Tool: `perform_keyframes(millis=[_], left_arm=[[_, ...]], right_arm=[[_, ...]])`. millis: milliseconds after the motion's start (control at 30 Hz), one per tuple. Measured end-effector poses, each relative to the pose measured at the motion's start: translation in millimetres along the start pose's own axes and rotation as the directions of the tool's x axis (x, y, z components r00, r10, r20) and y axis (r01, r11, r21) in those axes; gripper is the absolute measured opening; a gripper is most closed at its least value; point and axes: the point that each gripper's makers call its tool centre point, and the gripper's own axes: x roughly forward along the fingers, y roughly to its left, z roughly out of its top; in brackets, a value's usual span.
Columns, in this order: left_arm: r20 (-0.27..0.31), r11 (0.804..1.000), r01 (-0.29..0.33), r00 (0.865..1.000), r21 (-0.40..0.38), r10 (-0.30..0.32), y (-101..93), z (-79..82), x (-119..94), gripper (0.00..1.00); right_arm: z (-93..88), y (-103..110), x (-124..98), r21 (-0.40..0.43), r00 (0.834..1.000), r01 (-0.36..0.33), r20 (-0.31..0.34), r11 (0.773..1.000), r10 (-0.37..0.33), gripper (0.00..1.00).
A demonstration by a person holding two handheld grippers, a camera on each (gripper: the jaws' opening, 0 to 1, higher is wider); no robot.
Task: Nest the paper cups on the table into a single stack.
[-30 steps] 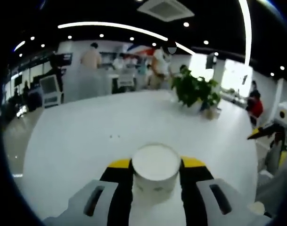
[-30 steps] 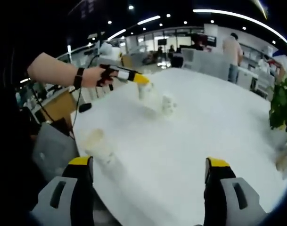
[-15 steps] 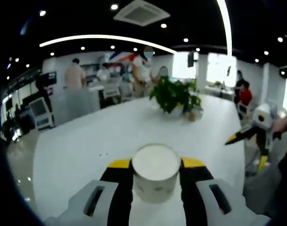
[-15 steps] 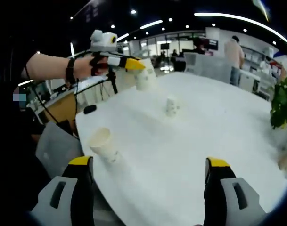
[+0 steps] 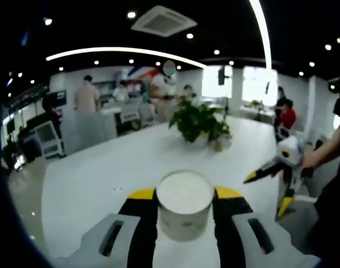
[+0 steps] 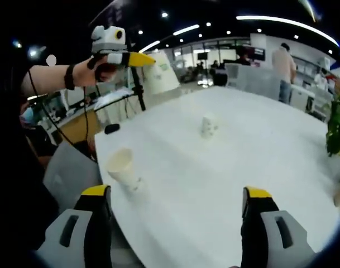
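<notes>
In the right gripper view the left gripper (image 6: 137, 58) clamps a paper cup (image 6: 159, 71) aloft above the white table (image 6: 214, 178), a tipped cup (image 6: 124, 168) and an upright cup (image 6: 208, 126) rest there, while the right gripper (image 6: 178, 196) gapes, holding nothing.

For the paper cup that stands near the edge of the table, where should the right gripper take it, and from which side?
Probably the side wall of the near paper cup, just under its open rim. It stands mouth up, slightly tilted in this view. The right gripper is open and empty; come level from the table edge, one of the fingers on each side.
</notes>
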Motion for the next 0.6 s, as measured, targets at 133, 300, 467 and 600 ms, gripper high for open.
perform_keyframes(millis=[133,300,467,600], left_arm=[[0.005,1.000,0.006,1.000,-0.003,-0.006,-10.1,1.5,-6.0,0.37],[0.009,1.000,0.020,1.000,0.018,-0.020,-20.9,5.8,-14.1,0.37],[0.016,1.000,0.012,1.000,0.017,-0.012,-23.1,9.7,-21.2,0.37],[0.029,1.000,0.003,1.000,0.010,-0.004,-24.9,13.1,-24.8,0.37]], right_arm=[[-5.3,2.3,4.3,-0.006,1.000,-0.015,-0.021,1.000,0.014,0.95],[-6.2,3.3,6.1,-0.011,0.999,-0.027,-0.026,1.000,0.027,0.95],[-7.5,1.9,7.6,-0.010,0.999,-0.026,-0.030,1.000,0.026,0.95],[-8.5,1.2,8.3,0.002,0.999,-0.025,-0.028,1.000,0.025,0.95]])
